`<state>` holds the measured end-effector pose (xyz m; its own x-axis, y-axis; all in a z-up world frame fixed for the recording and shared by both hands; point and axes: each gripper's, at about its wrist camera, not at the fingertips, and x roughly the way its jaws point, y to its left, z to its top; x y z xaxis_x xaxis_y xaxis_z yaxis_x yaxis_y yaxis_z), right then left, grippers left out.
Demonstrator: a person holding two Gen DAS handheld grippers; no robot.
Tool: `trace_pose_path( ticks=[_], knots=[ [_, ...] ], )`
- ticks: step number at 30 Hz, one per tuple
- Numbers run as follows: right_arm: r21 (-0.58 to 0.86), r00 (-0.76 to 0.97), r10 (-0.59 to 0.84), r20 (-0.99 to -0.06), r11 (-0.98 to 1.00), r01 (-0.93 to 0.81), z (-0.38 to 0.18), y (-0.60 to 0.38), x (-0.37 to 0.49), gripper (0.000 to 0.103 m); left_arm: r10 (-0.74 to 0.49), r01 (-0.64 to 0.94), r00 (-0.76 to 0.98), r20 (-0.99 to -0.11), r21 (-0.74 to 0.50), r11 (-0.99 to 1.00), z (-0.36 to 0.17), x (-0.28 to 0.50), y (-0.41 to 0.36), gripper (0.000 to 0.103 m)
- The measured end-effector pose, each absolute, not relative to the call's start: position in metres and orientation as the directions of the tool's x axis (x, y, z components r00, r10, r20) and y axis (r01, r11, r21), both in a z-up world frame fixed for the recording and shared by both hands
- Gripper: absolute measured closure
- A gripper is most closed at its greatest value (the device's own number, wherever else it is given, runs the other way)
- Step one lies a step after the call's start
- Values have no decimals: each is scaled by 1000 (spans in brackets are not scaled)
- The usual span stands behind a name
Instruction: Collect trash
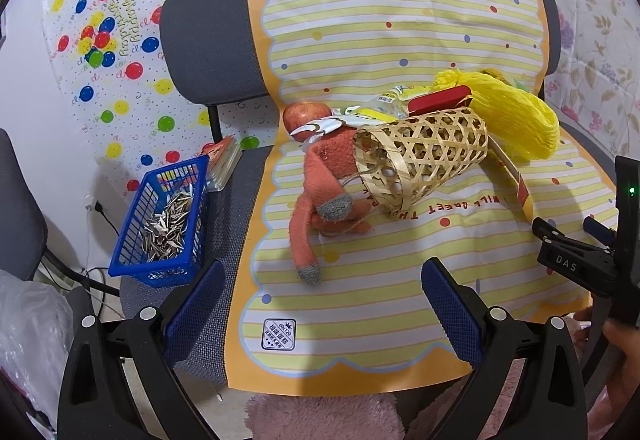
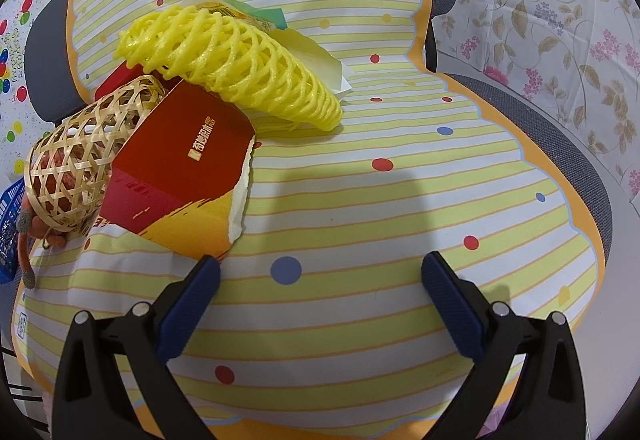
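We are viewing a chair seat covered by a striped mat [image 2: 360, 200], with both tools hovering over its near edge. The left gripper [image 1: 320, 304] is standing with its jaws spread wide and gripping nothing; the right gripper [image 2: 320, 296] is likewise released and empty.

The trash is lying in a heap toward the far side of the mat: a yellow foam net [image 2: 240, 68], a torn red carton [image 2: 184, 164] just beside it, and crumpled wrappers [image 1: 384, 106] behind. Mixed into the heap are a bamboo basket [image 1: 424, 160] lying on its side, an orange knitted toy [image 1: 320, 192] partly inside it, and an apple [image 1: 306, 112] at the far left. A blue crate [image 1: 164, 224] holding seed shells is sitting at the left edge of the seat.

We are judging that the main risks are these: because the carton is leaning against the basket, pulling it could roll the basket and drag the toy along; the soft net could slip from a shallow grip; and a bump could tip the crate off the seat edge, spilling the shells.
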<state>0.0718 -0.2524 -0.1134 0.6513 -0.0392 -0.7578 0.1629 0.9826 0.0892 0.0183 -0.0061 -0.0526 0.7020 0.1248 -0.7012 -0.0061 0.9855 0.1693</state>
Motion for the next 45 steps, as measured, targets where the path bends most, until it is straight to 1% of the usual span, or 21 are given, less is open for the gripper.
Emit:
trace_pose_path(
  ticks=[8,12,20,24,26,30,31,32,34,36,40,41,42,43,44,45],
  knots=[
    [88,636,-36,-770,983,162,-111,-253,72,5,132,-27,705,-697,159,987,-52,19,4,6],
    [89,641,-38,-766,982,165,-100,-252,63,5,134,-27,706,-695,162,986,-52,21,4,6],
    [34,701,-64,-710,992,125,-60,-246,44,5,138,-31,708,-692,166,986,-52,31,6,6],
    [31,743,-34,-669,997,73,-38,-246,41,5,131,-18,698,-704,166,986,-56,42,8,6],
    [37,763,4,-646,999,26,-28,-246,45,5,123,-9,693,-710,162,987,-59,49,8,6],
    [17,788,28,-615,1000,-22,-18,-244,60,5,124,-5,703,-700,170,985,-58,62,8,6],
    [7,786,31,-617,999,-34,-17,-243,66,9,132,-8,707,-695,179,984,-58,65,8,6],
    [-5,783,34,-621,999,-47,-17,-241,74,18,140,-11,708,-692,187,982,-58,69,7,6],
    [-34,776,26,-631,998,-60,-20,-237,86,23,137,-3,707,-694,190,982,-58,77,7,6],
    [-61,772,20,-636,995,-76,-25,-232,97,26,115,12,707,-698,175,984,-59,84,8,6],
    [-149,773,-2,-635,981,-121,-36,-217,116,28,92,14,692,-716,141,990,-63,92,13,6],
    [-163,773,-6,-634,979,-126,-40,-215,120,32,87,14,690,-719,133,991,-64,92,13,6],
    [-179,771,-15,-636,975,-129,-43,-213,124,37,80,13,689,-721,122,992,-65,92,15,6],
    [-199,767,-31,-641,972,-127,-45,-212,129,48,78,12,689,-721,119,993,-65,91,16,6],
    [-207,765,-37,-643,970,-127,-45,-212,131,65,80,9,690,-719,120,993,-65,90,18,6],
    [-205,769,-39,-638,971,-121,-42,-215,129,72,85,8,694,-715,125,992,-65,87,20,6]
  ],
)
